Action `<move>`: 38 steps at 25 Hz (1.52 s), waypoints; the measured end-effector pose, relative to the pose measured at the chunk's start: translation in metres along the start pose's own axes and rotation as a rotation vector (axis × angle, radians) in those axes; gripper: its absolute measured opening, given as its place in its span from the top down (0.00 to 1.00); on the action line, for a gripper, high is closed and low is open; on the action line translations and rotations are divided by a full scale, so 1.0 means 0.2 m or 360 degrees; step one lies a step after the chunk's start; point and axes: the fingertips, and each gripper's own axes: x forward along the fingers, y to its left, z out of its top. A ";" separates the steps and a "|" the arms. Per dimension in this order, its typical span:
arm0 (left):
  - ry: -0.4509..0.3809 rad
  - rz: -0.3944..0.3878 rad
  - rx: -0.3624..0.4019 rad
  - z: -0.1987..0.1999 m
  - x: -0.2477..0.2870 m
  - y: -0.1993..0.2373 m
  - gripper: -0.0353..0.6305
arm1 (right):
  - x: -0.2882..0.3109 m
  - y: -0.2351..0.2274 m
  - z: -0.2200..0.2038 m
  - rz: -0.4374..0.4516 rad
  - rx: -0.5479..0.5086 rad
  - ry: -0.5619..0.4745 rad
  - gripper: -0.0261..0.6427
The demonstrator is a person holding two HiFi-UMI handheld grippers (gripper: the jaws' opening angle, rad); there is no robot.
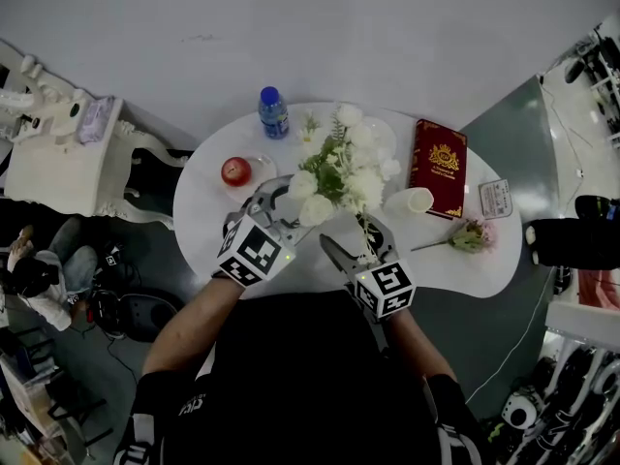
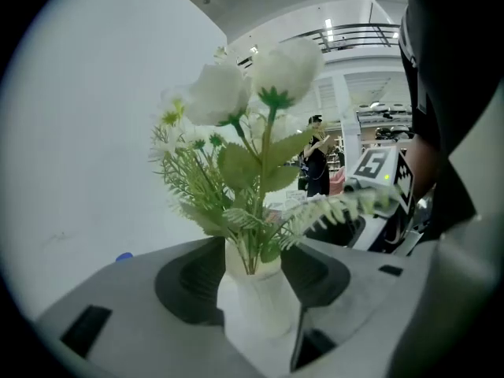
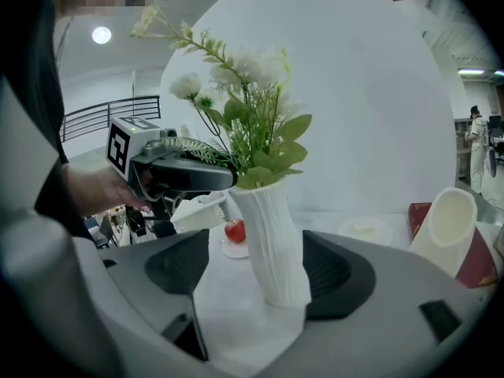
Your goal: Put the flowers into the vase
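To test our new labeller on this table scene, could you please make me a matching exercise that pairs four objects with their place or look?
Things:
1. bottle
2. apple
3. book
4. loose flower

Descriptions:
A. dark red, with a gold emblem on its cover
B. pinkish, lying at the right end of the table
C. blue, standing at the far edge
D. red and round, at the left side

Pairs: 1-C, 2-D, 3-A, 4-B.

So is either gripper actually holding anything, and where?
Right tongs: nothing held, open around the white ribbed vase. Left tongs flank its rim; grip cannot be told.
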 end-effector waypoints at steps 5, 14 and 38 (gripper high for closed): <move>0.0030 0.0003 0.0008 -0.02 -0.01 0.00 0.63 | 0.01 0.01 0.00 0.0004 0.0000 -0.0003 0.41; 0.0091 0.0029 0.0018 -0.04 -0.03 -0.01 0.63 | 0.00 0.02 -0.02 0.0011 0.0004 0.0015 0.41; 0.0083 0.0044 0.0012 -0.06 -0.18 -0.04 0.64 | -0.02 0.06 -0.02 -0.0053 0.0005 -0.0004 0.41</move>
